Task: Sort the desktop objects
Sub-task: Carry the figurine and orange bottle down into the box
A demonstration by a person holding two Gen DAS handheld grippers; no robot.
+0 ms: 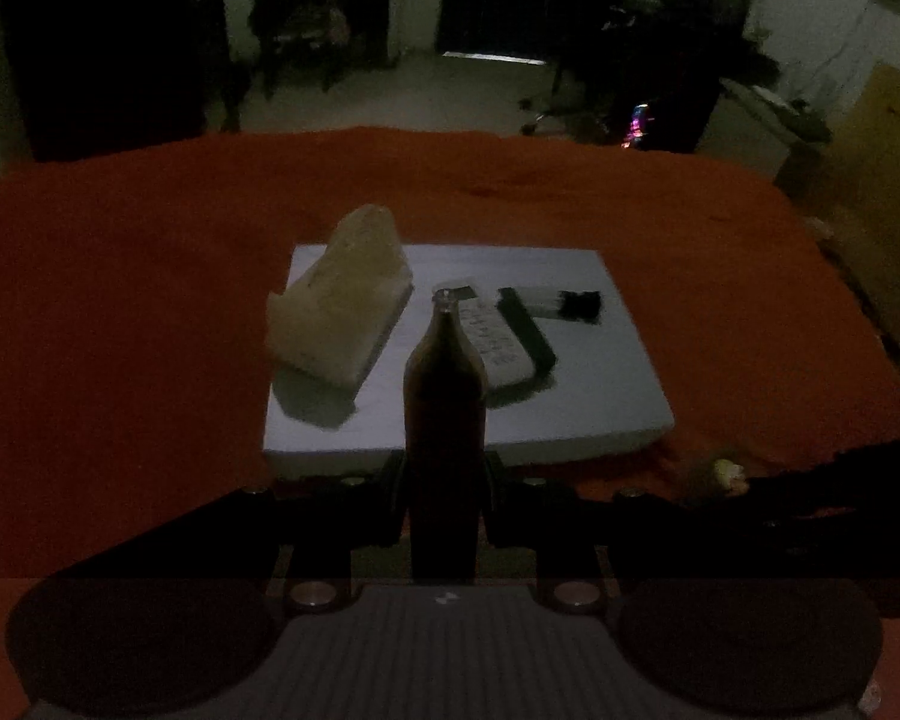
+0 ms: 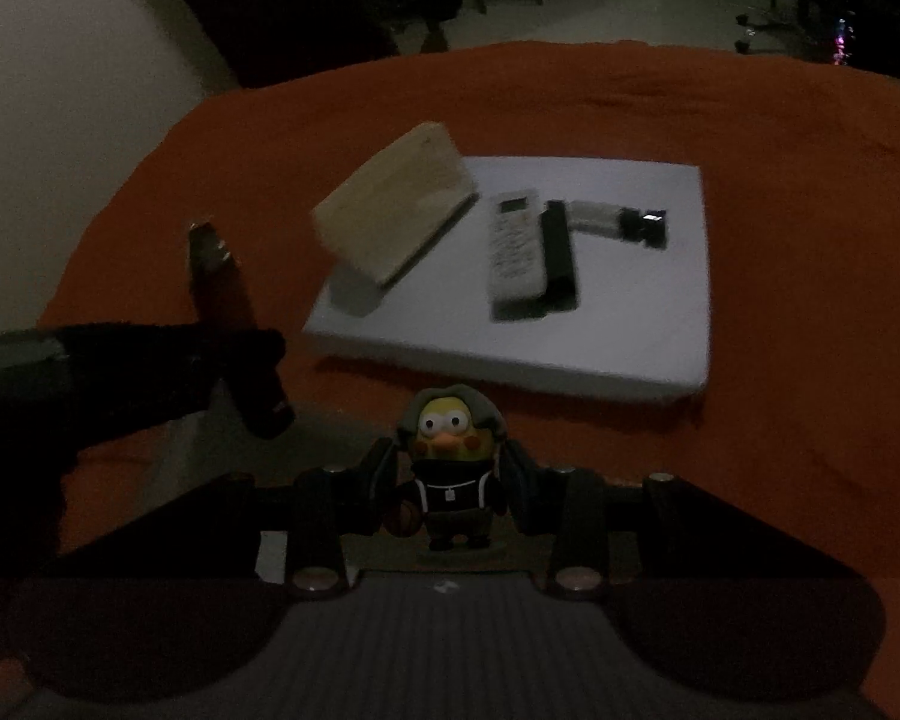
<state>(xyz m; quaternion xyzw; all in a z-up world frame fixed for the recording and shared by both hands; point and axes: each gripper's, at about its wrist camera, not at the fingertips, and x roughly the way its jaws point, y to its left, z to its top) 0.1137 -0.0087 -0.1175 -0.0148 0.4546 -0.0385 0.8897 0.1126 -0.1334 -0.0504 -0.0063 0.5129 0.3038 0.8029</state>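
In the left wrist view my left gripper (image 1: 444, 480) is shut on a dark brown, bottle-shaped object (image 1: 444, 372) with a small metal tip, held upright above the orange cloth. My right gripper (image 2: 450, 480) is shut on a yellow duck figurine (image 2: 450, 438) in a dark jacket. Ahead lies a flat white board (image 1: 600, 408). On it are a pale tissue pack (image 1: 342, 306), a white remote (image 1: 498, 342), a black remote (image 1: 531, 330) and a small white-and-black item (image 1: 564, 303). The right wrist view shows the left gripper (image 2: 240, 354) and its brown object (image 2: 216, 276) at the left.
An orange cloth (image 2: 780, 138) covers the table; its far edge drops to a pale floor. Dark chairs (image 1: 294, 18) and office furniture (image 1: 648, 60) stand beyond. A yellowish panel (image 1: 882, 168) is at the right. The room is dim.
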